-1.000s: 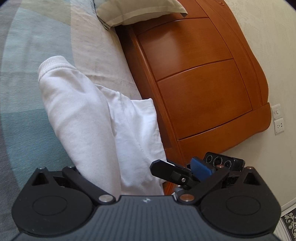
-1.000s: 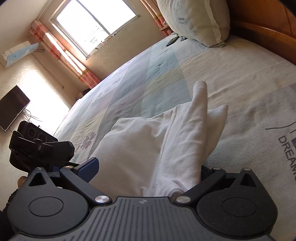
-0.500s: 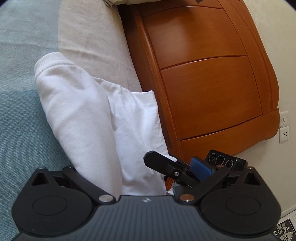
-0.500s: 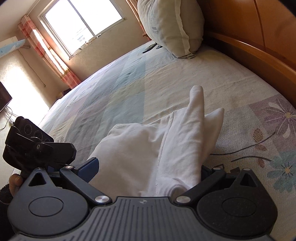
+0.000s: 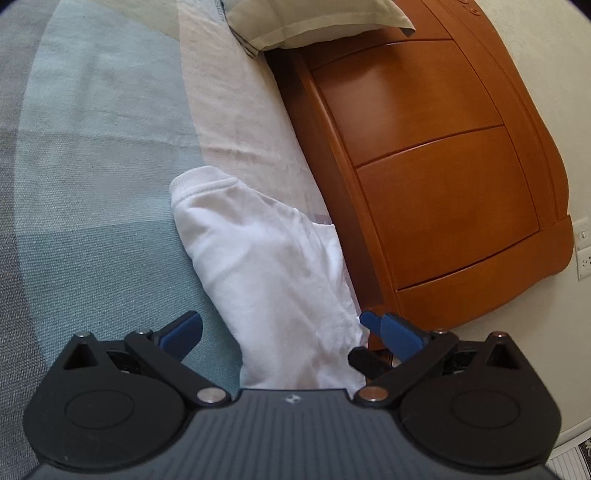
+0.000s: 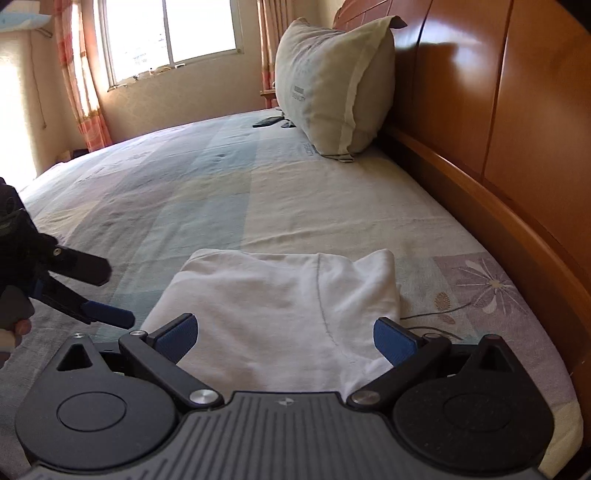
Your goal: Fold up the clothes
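Both your grippers, left point(image 5: 282, 326) and right point(image 6: 284, 334), have just released: jaws now spread, holding nothing. The folded white garment point(image 6: 280, 306) lies flat on the bed point(image 6: 332, 206), headboard point(image 6: 498, 122) at 2 o'clock; fold apparently complete.

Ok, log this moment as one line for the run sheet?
step: fold clothes | left tongs: open | right tongs: open | white garment: folded, flat on bed, released | pillow: against headboard

A pillow point(image 6: 328, 85) is leaning against the wooden headboard point(image 6: 480, 92). Two remotes point(image 6: 273, 122) are lying on the bed point(image 6: 221, 184) beside it. Sunlight is coming through the window point(image 6: 166, 33).
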Motion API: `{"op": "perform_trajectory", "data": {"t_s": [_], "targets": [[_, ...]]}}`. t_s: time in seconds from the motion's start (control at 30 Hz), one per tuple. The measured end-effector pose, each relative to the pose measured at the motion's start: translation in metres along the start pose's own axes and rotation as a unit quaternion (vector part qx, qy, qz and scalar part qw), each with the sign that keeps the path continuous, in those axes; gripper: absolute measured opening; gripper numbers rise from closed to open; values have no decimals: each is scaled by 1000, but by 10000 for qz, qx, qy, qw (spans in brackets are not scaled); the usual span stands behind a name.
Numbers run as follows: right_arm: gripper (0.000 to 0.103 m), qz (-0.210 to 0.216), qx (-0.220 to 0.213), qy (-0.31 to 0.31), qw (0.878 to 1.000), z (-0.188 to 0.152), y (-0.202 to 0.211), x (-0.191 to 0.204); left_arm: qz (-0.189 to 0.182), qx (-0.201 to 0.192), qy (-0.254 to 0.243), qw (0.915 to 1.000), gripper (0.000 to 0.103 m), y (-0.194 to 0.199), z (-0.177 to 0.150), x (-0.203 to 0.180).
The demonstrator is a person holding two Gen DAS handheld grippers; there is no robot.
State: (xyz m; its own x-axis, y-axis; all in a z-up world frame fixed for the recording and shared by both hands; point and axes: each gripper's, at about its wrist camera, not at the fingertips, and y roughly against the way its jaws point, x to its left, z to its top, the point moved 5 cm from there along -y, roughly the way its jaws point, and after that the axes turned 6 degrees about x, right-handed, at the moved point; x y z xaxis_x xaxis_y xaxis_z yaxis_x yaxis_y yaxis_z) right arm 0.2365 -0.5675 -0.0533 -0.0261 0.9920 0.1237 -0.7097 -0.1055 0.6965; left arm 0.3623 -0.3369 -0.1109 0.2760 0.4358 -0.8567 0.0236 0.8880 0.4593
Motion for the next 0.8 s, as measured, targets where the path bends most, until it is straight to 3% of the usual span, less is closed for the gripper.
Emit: {"op": "perform_trajectory", "data": {"t_s": [0.1,0.17,0.27,0.37,0.47,0.6,0.7,0.73,0.8], "targets": [[103,-181,199,-52,9996,-17,-19,-1,140,-42,98,9998,102,-29,16,12],[103,-296,351,-205,9987,-30,-31,-10,37,-246,51,9997,102,-33,30,9],[103,-263,214,-150,9993,-34,-30,-8,16,-742,-37,9972,102,-30,55,0],[103,-322,251,-108,9991,-32,-31,-6,-241,-812,-90,9964,102,-18,69,-13],[103,-463,193,-33,9987,-21,-26,4,409,-1122,-773,9898,102,4,65,-25],[103,-78,-295,456,9985,12,-18,39,1333,-973,-1263,9782,102,28,38,-19],[103,-429,-160,726,9963,36,-48,52,2120,-835,-1739,9580,102,46,8,-6],[103,-481,-41,677,9965,39,-63,49,2482,-826,-1897,9464,102,56,-7,1],[103,-507,389,357,9973,35,-98,39,2845,-792,-2055,9330,102,70,-26,11]]}}
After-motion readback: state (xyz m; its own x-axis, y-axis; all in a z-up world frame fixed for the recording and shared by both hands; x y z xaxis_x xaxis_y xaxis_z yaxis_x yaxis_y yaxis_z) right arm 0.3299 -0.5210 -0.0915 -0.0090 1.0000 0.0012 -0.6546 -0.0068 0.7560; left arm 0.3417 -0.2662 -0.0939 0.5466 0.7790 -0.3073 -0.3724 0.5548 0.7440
